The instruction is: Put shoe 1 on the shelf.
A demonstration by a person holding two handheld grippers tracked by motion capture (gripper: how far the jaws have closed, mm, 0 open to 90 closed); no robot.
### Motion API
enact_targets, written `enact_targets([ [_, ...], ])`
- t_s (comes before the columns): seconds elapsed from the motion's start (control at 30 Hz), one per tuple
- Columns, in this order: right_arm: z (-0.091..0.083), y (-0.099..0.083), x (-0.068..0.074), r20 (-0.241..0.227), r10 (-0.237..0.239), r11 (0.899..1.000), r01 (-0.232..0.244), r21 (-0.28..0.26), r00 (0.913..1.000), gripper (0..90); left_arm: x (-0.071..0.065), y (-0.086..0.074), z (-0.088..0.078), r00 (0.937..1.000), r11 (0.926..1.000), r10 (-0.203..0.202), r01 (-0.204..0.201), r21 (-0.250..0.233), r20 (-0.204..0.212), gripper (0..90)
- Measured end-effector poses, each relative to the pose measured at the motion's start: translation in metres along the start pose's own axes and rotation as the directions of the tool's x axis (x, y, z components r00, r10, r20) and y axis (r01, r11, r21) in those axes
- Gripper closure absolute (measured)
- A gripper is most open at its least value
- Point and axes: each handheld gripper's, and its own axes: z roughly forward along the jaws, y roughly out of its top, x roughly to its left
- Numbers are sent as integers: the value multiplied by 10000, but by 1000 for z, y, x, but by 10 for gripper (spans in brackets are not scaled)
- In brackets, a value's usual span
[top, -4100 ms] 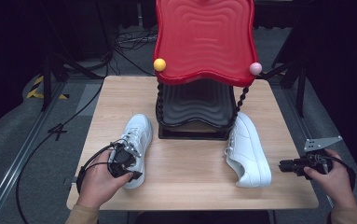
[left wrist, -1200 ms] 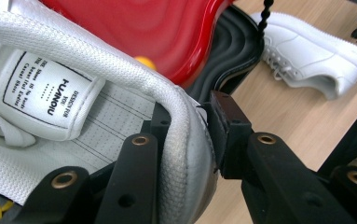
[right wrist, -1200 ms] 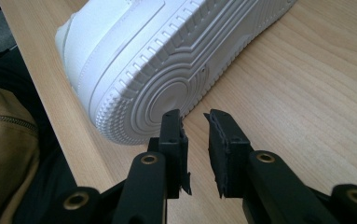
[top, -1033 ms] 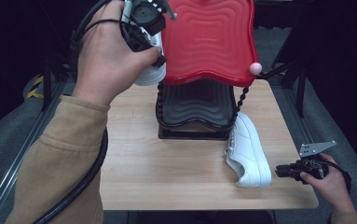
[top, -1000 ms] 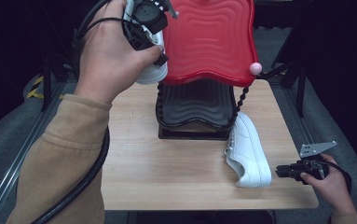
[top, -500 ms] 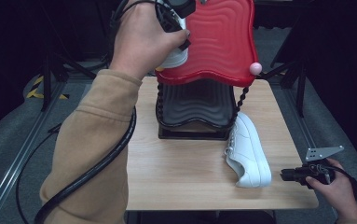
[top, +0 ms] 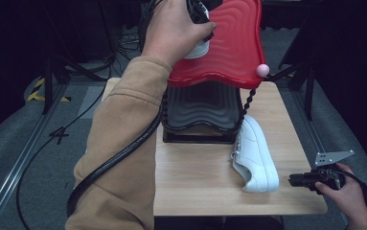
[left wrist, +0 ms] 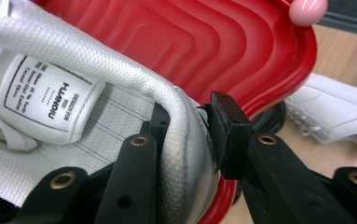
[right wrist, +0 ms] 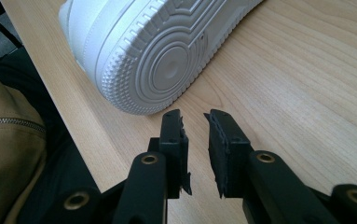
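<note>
My left gripper (top: 198, 13) is raised over the red wavy top tray (top: 234, 43) of a two-tier rack. It is shut on a white shoe (top: 196, 48). In the left gripper view (left wrist: 185, 126) one jaw is inside the shoe (left wrist: 50, 93) and the other outside, pinching its padded side wall above the red tray (left wrist: 223, 51). A second white shoe (top: 255, 153) lies on its side on the wooden table (top: 205, 187), right of the rack. My right gripper (top: 296, 180) rests just right of its toe end; its jaws (right wrist: 194, 121) stand slightly apart, holding nothing, facing the sole (right wrist: 157, 51).
Under the red tray sits a black wavy tray (top: 200, 110) on twisted posts. A pink ball (top: 263, 70) tops the rack's right post. My left sleeve and the gripper cable (top: 119, 163) cross the table's left half. Grey floor with rails surrounds the table.
My left hand has carried the white shoe rightward, from the red tray's left edge to over its middle. The right hand and the second shoe have stayed put.
</note>
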Motion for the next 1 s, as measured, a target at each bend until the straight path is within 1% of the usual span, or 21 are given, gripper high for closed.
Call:
enact_targets([
  [0.03, 0, 0, -1, 0, -23, 10000, 23, 3, 10000, 755, -2, 0, 3, 9999, 9999, 119, -119, -2, 38, 727],
  [0.17, 2, -1, -1, -1, 25, 10000, -25, 40, 10000, 749, -4, -1, 7, 9999, 9999, 147, -147, 16, 84, 727],
  [0.27, 3, 0, 0, -15, -7, 10000, 7, 76, 10000, 746, -6, -3, 11, 9996, 9997, 256, -256, 3, 103, 727],
  [0.4, 4, 1, 0, -22, -13, 9999, 14, 113, 10000, 742, -11, -3, 21, 9995, 9997, 258, -257, -12, 184, 724],
  [0.53, 5, 1, 1, -56, 17, 10000, -16, 97, 10000, 736, -13, -4, 29, 9990, 9991, 377, -381, 169, 228, 716],
  [0.6, 5, 1, 0, -53, 19, 10000, -18, 96, 10000, 736, -14, -4, 32, 9986, 9990, 389, -396, 222, 351, 709],
  [0.7, 4, 0, 0, -71, 78, 9999, -77, 125, 9999, 735, -16, -5, 38, 9980, 9974, 509, -527, 499, 362, 704],
  [0.83, 4, 0, 0, -66, 66, 9999, -65, 122, 10000, 735, -17, -6, 41, 9977, 9960, 541, -568, 685, 410, 703],
  [0.93, 6, 0, 0, -90, 36, 9999, -35, 150, 10000, 735, -16, -7, 43, 9975, 9956, 554, -584, 738, 432, 701],
  [1.0, 6, 1, 0, -83, 30, 9999, -28, 162, 10000, 735, -17, -8, 44, 9976, 9952, 585, -612, 759, 375, 698],
])
